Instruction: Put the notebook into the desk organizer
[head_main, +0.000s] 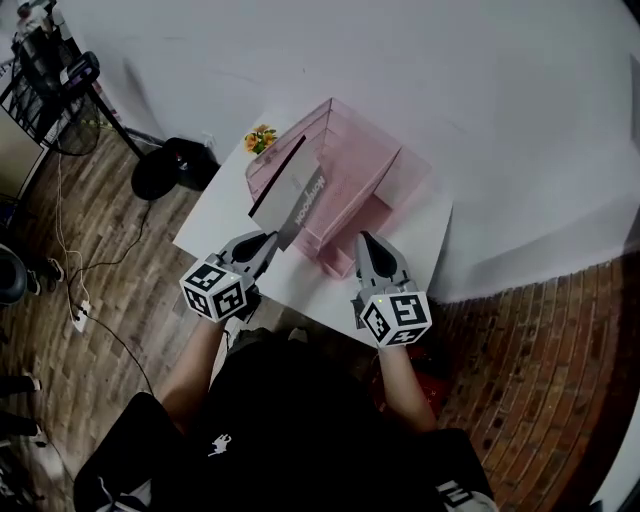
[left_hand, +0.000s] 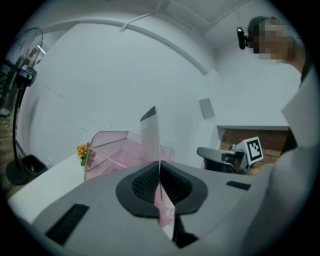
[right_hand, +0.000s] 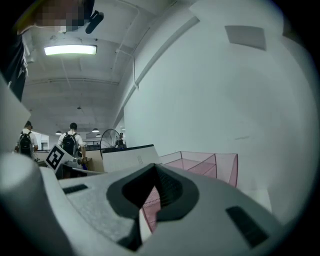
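Note:
A pink mesh desk organizer (head_main: 360, 170) stands on the white table (head_main: 225, 215) by the wall. My left gripper (head_main: 275, 238) is shut on the near edge of the notebook (head_main: 290, 195), a thin book with a dark cover. It stands on edge, tilted, over the organizer's left side. In the left gripper view the notebook (left_hand: 150, 137) rises edge-on from between the pads, with the organizer (left_hand: 112, 147) behind it. My right gripper (head_main: 366, 240) is shut and holds nothing, just before the organizer's near end. In the right gripper view the organizer (right_hand: 210, 165) sits ahead and the notebook (right_hand: 127, 160) to the left.
A small pot of yellow flowers (head_main: 260, 138) sits at the table's far left corner. A standing fan's round base (head_main: 165, 170) rests on the wood floor to the left, with cables nearby. The white wall runs right behind the organizer.

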